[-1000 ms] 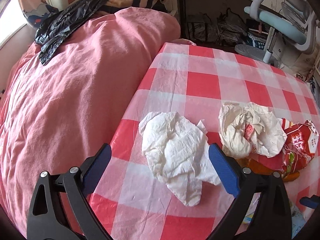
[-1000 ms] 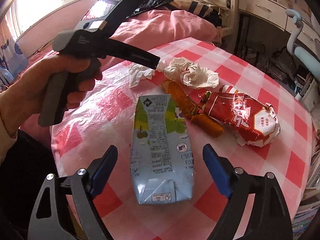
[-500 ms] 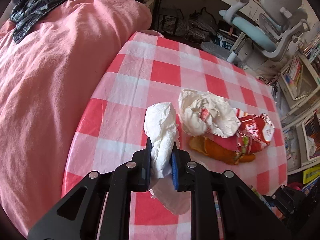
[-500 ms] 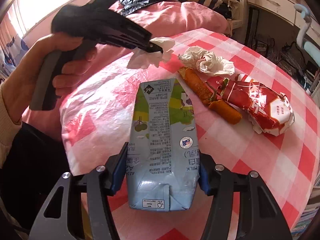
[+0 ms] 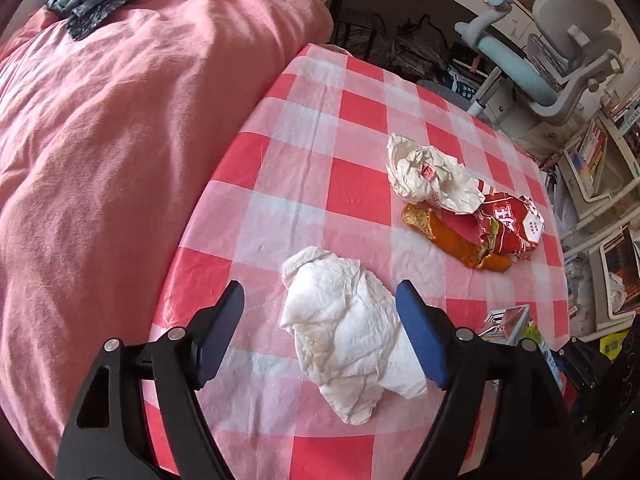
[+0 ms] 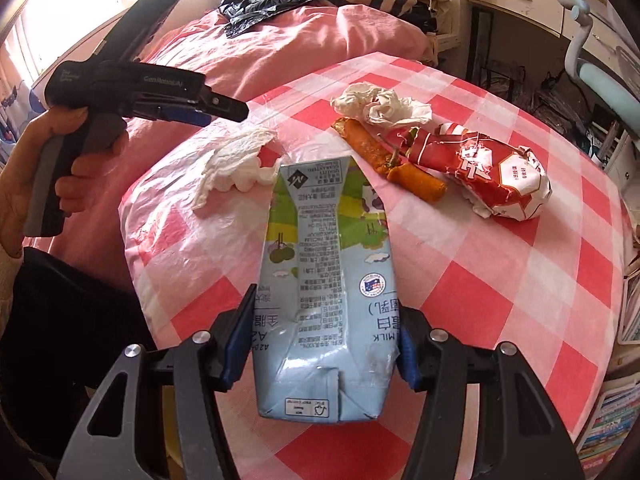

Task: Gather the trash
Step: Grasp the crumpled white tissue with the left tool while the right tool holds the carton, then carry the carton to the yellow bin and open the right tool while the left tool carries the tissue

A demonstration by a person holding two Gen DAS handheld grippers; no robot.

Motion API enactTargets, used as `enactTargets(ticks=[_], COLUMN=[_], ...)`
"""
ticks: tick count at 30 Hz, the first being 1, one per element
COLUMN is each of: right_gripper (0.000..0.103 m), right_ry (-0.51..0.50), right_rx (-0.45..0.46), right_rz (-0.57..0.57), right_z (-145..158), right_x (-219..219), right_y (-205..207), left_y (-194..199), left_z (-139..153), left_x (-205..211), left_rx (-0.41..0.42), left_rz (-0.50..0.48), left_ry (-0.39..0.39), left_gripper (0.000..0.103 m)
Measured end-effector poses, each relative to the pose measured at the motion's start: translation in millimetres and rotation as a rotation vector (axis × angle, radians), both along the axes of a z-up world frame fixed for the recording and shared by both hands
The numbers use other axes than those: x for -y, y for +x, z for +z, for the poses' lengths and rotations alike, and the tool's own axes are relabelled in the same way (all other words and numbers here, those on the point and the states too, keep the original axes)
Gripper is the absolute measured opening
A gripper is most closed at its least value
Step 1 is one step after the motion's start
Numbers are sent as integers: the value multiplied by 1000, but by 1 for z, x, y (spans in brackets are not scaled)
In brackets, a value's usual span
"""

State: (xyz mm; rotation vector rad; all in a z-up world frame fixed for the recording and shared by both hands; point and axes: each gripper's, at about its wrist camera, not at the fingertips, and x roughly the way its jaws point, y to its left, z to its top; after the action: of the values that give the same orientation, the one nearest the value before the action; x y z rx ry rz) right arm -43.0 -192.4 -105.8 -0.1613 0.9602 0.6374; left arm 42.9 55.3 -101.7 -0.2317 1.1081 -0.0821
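We hold the left hand-held gripper (image 5: 320,320) above the surface's (image 5: 352,184) edge nearest the pink bed (image 5: 120,140), and its jaws are opening: the blue pads stand apart, with the white tissue (image 5: 348,336) lying between them on the checked cloth. From the left wrist view we cannot tell whether the right-hand pad just touches the tissue's side; the other pad is clear of it. In the right wrist view the same gripper hovers above the tissue rather than pressing on it, gripped by our left hand (image 6: 60,168).

Our right hand-held gripper (image 6: 320,344) is clamped on the milk carton (image 6: 324,280), both pads pressed against its lower sides. The carton lies flat near the surface's near edge, its far end close to the tissue, though we cannot tell whether they touch.

Farther in, toward the middle of the surface, a crumpled white paper wrapper (image 5: 428,176) sits touching an orange fried roll (image 5: 452,236), which pokes out of a red food wrapper (image 5: 508,224). These three lie bunched together, well apart from the tissue.

A black plastic bag (image 6: 272,0) lies on the bed beyond the surface's far edge, and a grey office chair (image 5: 568,40) stands past its far corner.
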Motion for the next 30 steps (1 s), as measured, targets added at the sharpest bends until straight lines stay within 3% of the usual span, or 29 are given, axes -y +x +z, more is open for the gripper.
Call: enactTargets(ticks=[7, 10, 11, 16, 19, 24, 25, 26, 27, 30], right_gripper=[58, 58, 58, 58, 58, 58, 58, 58, 58, 58], right_ry=[-18, -33, -35, -36, -41, -44, -45, -46, -47, -53], right_rx=[-3, -4, -3, -2, -3, -4, -4, -5, -6, -9], right_rz=[16, 27, 28, 28, 31, 31, 32, 32, 32, 34], right_z=[-5, -8, -8, -8, -9, -9, -10, -10, -10, -12], right_x=[-5, -8, -8, -7, -7, -8, -8, -8, -8, -8], right_y=[5, 7, 7, 5, 4, 4, 3, 2, 2, 1], left_y=[12, 16, 15, 9, 5, -2, -1, 1, 3, 9], left_z=[-15, -24, -23, -6, -5, -4, -7, -11, -14, -22], left_x=[18, 33, 35, 31, 25, 22, 23, 25, 27, 35], left_rx=[-42, -75, -74, -34, -42, -36, -45, -54, -54, -50], left_rz=[-45, -113, -124, -132, -110, -94, -91, -91, -92, -101], left_ry=[127, 186, 185, 142, 135, 156, 164, 173, 184, 210], left_gripper=[72, 23, 17, 18, 34, 34, 38, 50, 55, 54])
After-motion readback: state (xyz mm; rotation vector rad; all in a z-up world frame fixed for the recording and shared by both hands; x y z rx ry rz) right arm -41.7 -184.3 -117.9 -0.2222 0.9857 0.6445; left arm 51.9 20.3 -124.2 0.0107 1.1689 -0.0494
